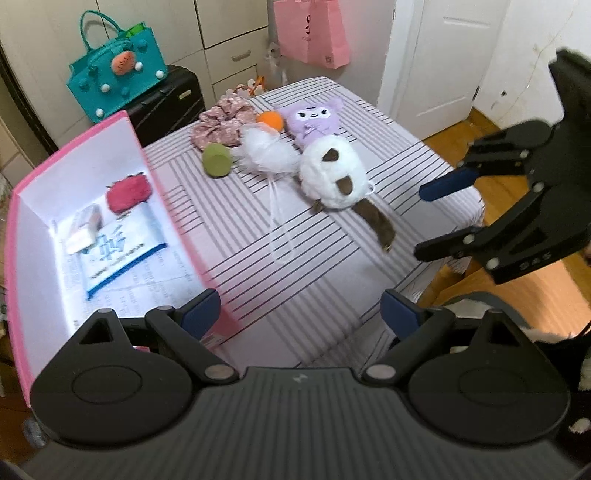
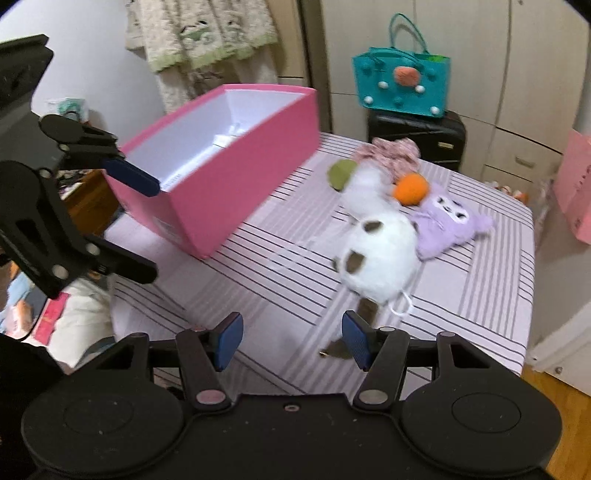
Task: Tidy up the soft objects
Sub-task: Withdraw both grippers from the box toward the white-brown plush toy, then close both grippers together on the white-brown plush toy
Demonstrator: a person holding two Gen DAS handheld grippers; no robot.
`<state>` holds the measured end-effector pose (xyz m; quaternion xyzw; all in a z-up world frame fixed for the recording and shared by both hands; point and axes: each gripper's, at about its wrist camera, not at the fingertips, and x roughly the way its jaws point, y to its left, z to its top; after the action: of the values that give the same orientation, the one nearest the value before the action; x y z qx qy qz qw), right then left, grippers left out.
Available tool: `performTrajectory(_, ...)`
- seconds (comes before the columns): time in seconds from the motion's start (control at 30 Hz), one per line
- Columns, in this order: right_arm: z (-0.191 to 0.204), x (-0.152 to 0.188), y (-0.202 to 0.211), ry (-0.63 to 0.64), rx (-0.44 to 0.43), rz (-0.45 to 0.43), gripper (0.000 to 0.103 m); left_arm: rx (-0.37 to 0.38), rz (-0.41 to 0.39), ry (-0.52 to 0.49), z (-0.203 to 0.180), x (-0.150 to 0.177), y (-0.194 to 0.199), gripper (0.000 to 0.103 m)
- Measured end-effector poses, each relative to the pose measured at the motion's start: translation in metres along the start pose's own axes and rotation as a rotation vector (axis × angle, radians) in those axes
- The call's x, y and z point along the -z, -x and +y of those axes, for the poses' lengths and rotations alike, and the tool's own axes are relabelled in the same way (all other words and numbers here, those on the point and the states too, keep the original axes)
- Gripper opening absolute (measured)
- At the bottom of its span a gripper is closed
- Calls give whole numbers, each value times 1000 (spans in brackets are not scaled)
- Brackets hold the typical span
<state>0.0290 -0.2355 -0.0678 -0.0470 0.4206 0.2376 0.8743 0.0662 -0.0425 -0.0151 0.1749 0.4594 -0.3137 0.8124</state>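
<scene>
A pink box (image 1: 85,166) stands on the left of the striped table (image 1: 258,266); in it lie a red pouch (image 1: 129,194) and a tissue pack (image 1: 118,247). Soft things are heaped beyond: a white plush with brown patches (image 1: 332,177) (image 2: 376,254), a purple plush (image 1: 314,122) (image 2: 450,221), an orange ball (image 1: 271,120), a white mesh pouf (image 1: 269,151), a green roll (image 1: 218,160) and a floral scrunchie (image 1: 221,122). My left gripper (image 1: 301,314) (image 2: 144,225) is open by the box's near corner. My right gripper (image 2: 292,339) (image 1: 436,218) is open, empty, just short of the white plush.
A teal bag (image 1: 118,74) sits on a black suitcase (image 1: 170,99) behind the table. A pink paper bag (image 1: 314,29) hangs at the back. A white door (image 1: 443,62) and wooden floor (image 1: 517,295) lie to the right of the table's edge.
</scene>
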Motion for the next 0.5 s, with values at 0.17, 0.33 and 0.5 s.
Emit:
performTrajectory(0.17,-13,14,-14,-20,42,-42,65,64,-26,40,1,-5,-16,92)
performTrajectory(0.33,-26,25,-33,-58,69,-98,65,50,-118,51,-5,-7,-25,92)
performTrajectory(0.5,-34,35,-54,-81,107,-171,65,46,-194,65,-11,-12,-39,92)
